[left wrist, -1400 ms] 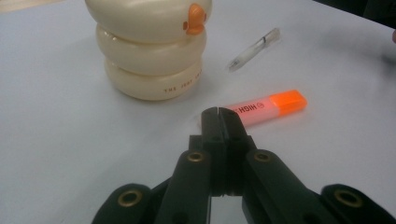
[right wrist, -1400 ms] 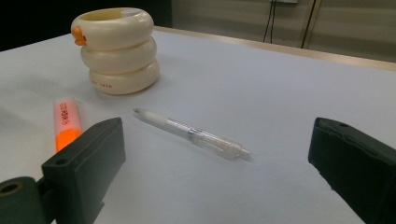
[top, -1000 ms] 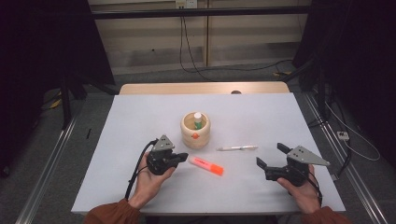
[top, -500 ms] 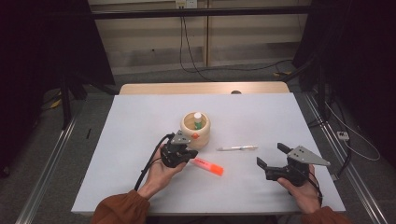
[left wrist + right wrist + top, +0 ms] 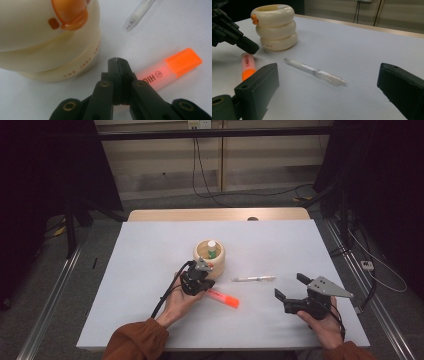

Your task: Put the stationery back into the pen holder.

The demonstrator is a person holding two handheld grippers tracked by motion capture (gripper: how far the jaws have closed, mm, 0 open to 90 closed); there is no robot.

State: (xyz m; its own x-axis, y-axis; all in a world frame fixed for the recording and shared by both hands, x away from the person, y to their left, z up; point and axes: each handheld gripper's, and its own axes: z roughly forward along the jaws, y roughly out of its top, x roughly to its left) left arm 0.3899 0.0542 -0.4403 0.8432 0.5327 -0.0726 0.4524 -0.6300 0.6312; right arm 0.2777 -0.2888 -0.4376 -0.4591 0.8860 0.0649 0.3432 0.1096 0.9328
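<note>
Table: white top (image 5: pixel 150 270) under both my hands, dark room and cables behind
Left gripper: my left gripper (image 5: pixel 202 284) has its jaws clenched together on nothing, tips poised just over the highlighter's pale end
Holder: cream ringed pen holder (image 5: pixel 210 257) stands just beyond and left of my left fingertips, a green-and-white item upright inside
Highlighter: orange highlighter (image 5: pixel 223 298) lies flat, its capped end running right from my left fingertips
Pen: clear pen (image 5: pixel 253 278) lies flat between my two grippers
Right gripper: my right gripper (image 5: pixel 291 289) is released, jaws wide apart, well short of the pen
</note>
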